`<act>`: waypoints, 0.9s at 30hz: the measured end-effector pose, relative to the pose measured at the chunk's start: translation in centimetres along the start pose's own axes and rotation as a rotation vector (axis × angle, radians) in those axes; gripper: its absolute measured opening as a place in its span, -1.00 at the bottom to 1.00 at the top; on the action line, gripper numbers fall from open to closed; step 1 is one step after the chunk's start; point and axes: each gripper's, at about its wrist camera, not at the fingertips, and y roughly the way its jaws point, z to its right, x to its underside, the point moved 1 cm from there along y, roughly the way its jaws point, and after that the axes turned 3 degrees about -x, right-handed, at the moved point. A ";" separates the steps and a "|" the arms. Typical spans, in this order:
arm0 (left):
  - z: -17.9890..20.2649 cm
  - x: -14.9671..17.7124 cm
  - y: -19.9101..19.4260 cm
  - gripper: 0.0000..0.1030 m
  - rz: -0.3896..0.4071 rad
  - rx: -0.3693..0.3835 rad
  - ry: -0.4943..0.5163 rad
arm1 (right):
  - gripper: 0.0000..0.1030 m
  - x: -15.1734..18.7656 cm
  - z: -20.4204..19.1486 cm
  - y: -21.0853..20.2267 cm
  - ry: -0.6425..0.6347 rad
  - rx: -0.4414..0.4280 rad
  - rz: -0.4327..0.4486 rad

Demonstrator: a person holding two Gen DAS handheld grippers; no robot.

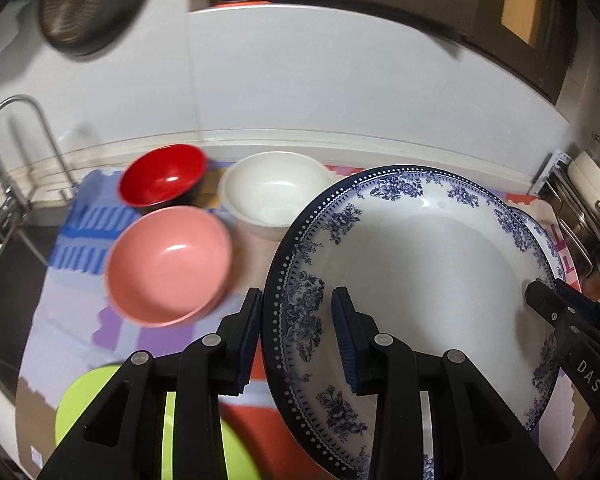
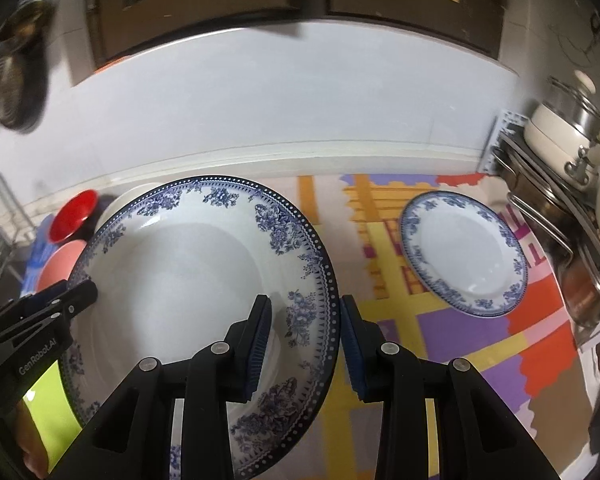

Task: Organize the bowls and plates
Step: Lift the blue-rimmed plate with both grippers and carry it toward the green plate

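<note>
A large blue-and-white floral plate [image 1: 420, 280] [image 2: 188, 272] hangs above the counter, held at two sides. My left gripper [image 1: 298, 300] is shut on its left rim, and its fingers [image 2: 80, 292] show in the right wrist view. My right gripper [image 2: 306, 308] is shut on the right rim, and its fingers [image 1: 548, 300] show at the plate's far side. A smaller matching plate [image 2: 464, 252] lies on the mat to the right. To the left stand a red bowl [image 1: 162, 178], a pink bowl [image 1: 168, 264] and a white bowl [image 1: 274, 192]. A lime-green plate [image 1: 80, 400] lies at the near left.
A colourful patterned mat [image 2: 440, 360] covers the counter. A faucet [image 1: 16, 128] and sink are at the far left. A metal rack with pots [image 2: 560, 140] stands at the right edge. A dark pan [image 1: 88, 4] hangs on the wall at upper left.
</note>
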 end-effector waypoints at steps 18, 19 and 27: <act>-9.2 5.5 -6.3 -0.33 0.035 -0.146 -0.162 | -0.30 2.8 -8.7 -3.1 -0.150 -0.159 -0.006; -9.8 6.0 -6.7 -0.33 0.036 -0.160 -0.178 | -0.30 3.0 -9.1 -3.2 -0.162 -0.169 -0.009; -12.8 9.5 -8.3 -0.33 0.022 -0.253 -0.227 | -0.30 4.8 -12.6 -3.3 -0.246 -0.255 -0.037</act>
